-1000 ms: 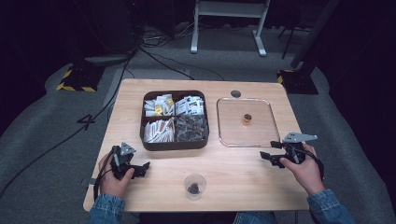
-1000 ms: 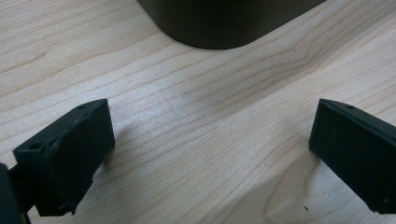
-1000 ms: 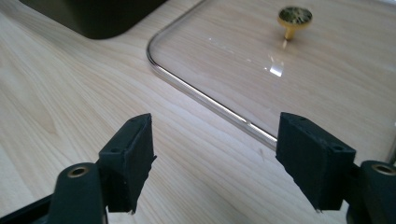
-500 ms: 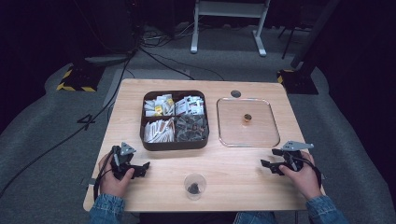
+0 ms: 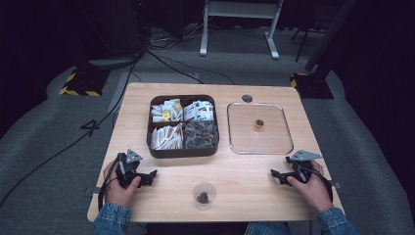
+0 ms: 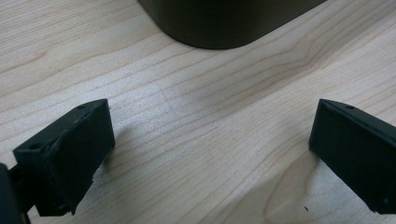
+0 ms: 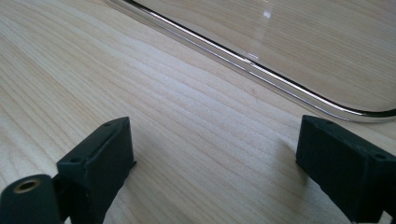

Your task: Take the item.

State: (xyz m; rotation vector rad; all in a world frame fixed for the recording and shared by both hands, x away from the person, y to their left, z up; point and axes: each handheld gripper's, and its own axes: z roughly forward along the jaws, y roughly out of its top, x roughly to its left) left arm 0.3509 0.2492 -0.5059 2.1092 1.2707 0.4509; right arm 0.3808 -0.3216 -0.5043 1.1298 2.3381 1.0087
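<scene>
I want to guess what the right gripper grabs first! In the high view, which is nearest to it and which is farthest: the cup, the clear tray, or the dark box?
From the right gripper:
1. Clear tray, just ahead of it, at the table's right.
2. Cup, off to its left, by the near edge.
3. Dark box, farthest, left of the tray.

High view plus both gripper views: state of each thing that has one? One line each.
Left gripper: open, empty, low over the table.
Right gripper: open, empty, beside the clear tray.
Divided box: lidless, four compartments filled with packets.
Clear tray: upright, holding one small brown item.
Clear cup: upright, dark bits inside.
</scene>
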